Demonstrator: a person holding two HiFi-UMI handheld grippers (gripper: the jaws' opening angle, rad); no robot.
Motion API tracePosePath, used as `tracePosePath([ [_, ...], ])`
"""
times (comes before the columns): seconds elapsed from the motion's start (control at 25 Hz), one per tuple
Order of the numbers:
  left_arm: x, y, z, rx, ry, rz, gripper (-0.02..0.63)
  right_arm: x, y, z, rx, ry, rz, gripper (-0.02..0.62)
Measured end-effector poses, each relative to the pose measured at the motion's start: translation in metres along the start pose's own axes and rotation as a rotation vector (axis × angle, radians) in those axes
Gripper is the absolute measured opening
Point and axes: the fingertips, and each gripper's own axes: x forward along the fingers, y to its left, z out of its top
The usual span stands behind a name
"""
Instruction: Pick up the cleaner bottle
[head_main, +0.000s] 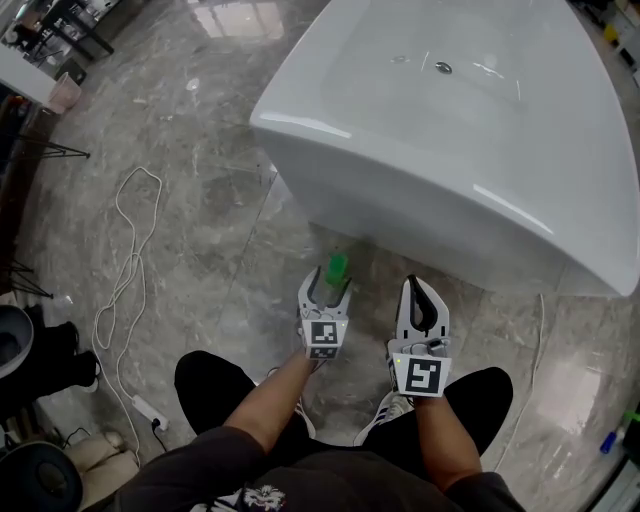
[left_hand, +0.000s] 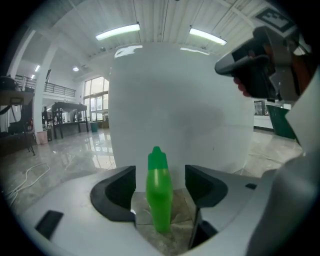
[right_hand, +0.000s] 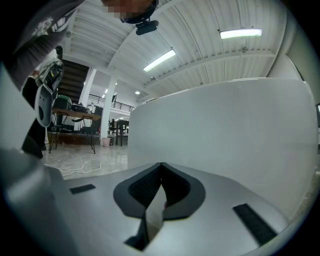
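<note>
A small green cleaner bottle (left_hand: 159, 190) stands upright on the marble floor in front of the white bathtub (left_hand: 180, 110). In the head view the cleaner bottle (head_main: 337, 267) shows just past my left gripper (head_main: 327, 284). The left gripper (left_hand: 160, 187) is open: its jaws stand to either side of the bottle with a gap on both sides, the pads not touching it. My right gripper (head_main: 421, 302) is to the right of it, low by the tub wall. In the right gripper view the right gripper (right_hand: 160, 185) is shut, with nothing between its pads.
The bathtub (head_main: 450, 130) fills the space straight ahead. A white cable (head_main: 125, 270) loops over the floor at the left and ends at a power strip (head_main: 150, 410). Dark bags and gear (head_main: 40, 350) sit at the far left. My shoes (head_main: 385, 410) are just behind the grippers.
</note>
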Motion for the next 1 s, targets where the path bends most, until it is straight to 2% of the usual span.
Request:
tracePosePath([
  [0.12, 0.02, -0.001, -0.022, 0.001, 0.043, 0.007, 0.298, -0.004, -0.003, -0.001, 0.023, -0.003, -0.018, 0.015],
  [0.32, 0.051, 0.002, -0.049, -0.027, 0.056, 0.031, 0.298, -0.012, -0.008, -0.007, 0.009, 0.016, -0.042, 0.015],
  [0.48, 0.064, 0.002, -0.058, -0.017, 0.049, 0.041, 0.298, -0.02, -0.004, -0.011, 0.03, 0.029, -0.037, 0.015],
  [0.72, 0.08, 0.003, -0.061, 0.009, 0.042, 0.014, 0.296, -0.024, 0.017, -0.014, 0.039, 0.043, -0.003, 0.015],
  [1.0, 0.09, 0.004, -0.05, -0.008, 0.012, 0.032, 0.189, -0.023, 0.013, -0.023, 0.034, 0.064, -0.013, 0.015],
])
